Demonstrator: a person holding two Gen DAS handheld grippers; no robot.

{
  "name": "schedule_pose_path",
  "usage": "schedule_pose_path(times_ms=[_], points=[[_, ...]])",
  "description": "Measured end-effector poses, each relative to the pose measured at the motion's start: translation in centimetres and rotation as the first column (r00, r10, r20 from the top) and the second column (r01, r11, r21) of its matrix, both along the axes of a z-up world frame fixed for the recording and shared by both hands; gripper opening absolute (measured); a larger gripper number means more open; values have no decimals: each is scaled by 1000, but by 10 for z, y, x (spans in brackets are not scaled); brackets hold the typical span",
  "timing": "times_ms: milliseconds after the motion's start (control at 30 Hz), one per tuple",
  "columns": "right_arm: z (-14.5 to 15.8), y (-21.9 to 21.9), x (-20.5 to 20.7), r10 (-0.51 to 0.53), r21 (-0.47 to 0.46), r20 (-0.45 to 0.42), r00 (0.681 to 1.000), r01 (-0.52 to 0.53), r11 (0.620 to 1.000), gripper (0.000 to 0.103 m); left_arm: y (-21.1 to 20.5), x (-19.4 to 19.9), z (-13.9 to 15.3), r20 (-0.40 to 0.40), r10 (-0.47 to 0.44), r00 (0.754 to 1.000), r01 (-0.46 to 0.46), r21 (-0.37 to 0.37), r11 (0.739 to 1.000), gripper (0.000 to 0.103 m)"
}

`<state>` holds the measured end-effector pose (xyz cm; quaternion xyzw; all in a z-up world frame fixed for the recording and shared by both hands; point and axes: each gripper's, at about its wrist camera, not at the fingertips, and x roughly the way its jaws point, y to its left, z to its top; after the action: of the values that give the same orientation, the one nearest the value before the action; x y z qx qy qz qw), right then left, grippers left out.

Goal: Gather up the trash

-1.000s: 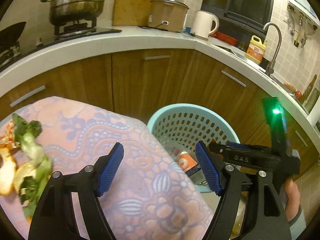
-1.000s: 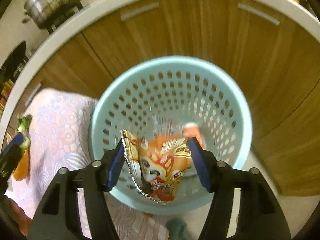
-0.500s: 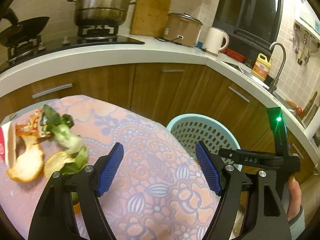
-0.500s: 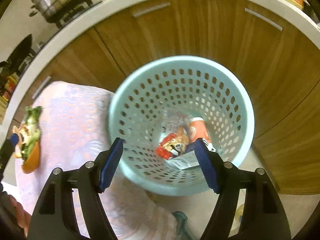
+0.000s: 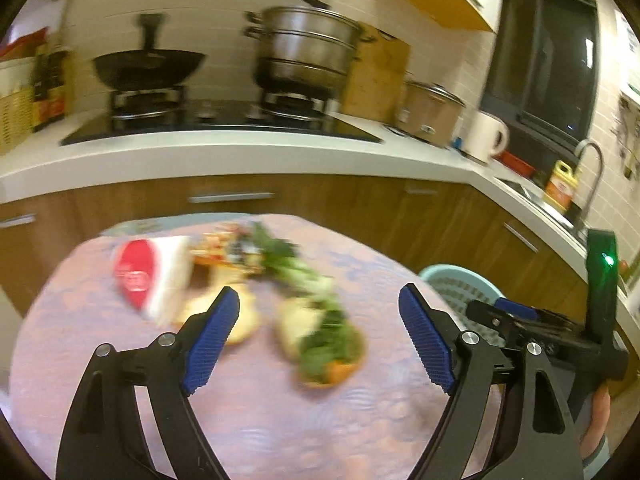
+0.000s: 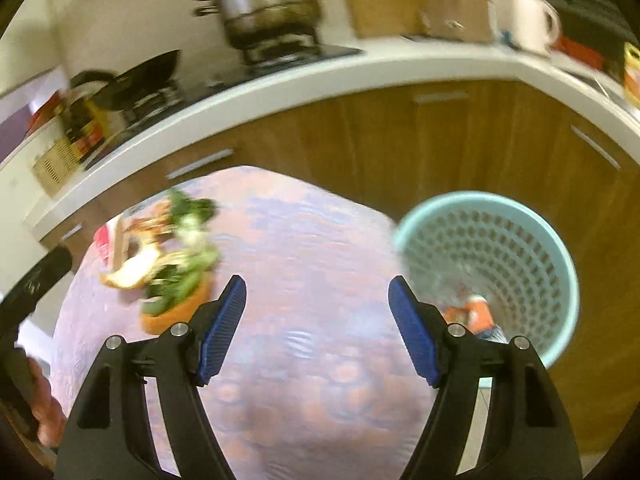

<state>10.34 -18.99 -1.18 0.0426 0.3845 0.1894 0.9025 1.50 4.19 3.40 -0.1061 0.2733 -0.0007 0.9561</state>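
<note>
Pink cloth: flowered, covers the table, blurred.
Scraps: greens and peel lie on the cloth, left of the basket, beside a red-and-white packet.
Basket: pale blue, perforated, on the floor right of the table; orange wrappers lie inside.
Left gripper: jaws opening, nothing between them, over the scraps.
Right gripper: fingers spread wide, empty, over bare cloth.

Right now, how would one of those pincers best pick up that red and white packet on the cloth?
Probably from above, pinching across the red and white packet's narrower width. It lies flat on the cloth, so there is no upright side to grasp; blur hides its edges.
</note>
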Motion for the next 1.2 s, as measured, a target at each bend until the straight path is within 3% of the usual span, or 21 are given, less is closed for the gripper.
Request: schedule_pose_path(times_ms=[233,367,500,733,800,833,933,1067,1133,1200], points=[[-9,61,-20,114,-33,97,989,-111,993,70,61,-12,-15,-35,89,995,-91,-60,994,80],[-27,80,-20,152,-35,73,986,-150,988,70,78,-3,-39,-106,86,991,-99,-126,987,80],[-25,88,-23,165,-34,67,984,-163,986,70,85,15,-58,-164,82,983,-108,-161,981,79],[-27,117,-2,202,-66,-18,979,-203,977,65,77,43,-74,-205,58,977,-94,-172,981,77],[-36,126,3,215,-80,-39,976,-218,973,57,77,51,-81,-223,56,973,-99,-186,978,70],[-40,130,3,223,-86,-48,974,-227,970,48,78,53,-84,-231,56,971,-102,-191,976,67],[-42,139,-3,237,-153,-22,971,-237,959,30,74,56,-88,-245,81,966,-119,-144,982,45],[-34,141,-15,252,-189,46,967,-239,952,18,70,53,-85,-240,102,965,-131,-106,986,25],[-31,142,-18,258,-194,66,964,-241,951,10,68,48,-83,-228,108,968,-132,-95,987,20],[-25,138,-20,258,-176,85,962,-241,955,8,68,41,-78,-216,104,971,-127,-94,987,17]])
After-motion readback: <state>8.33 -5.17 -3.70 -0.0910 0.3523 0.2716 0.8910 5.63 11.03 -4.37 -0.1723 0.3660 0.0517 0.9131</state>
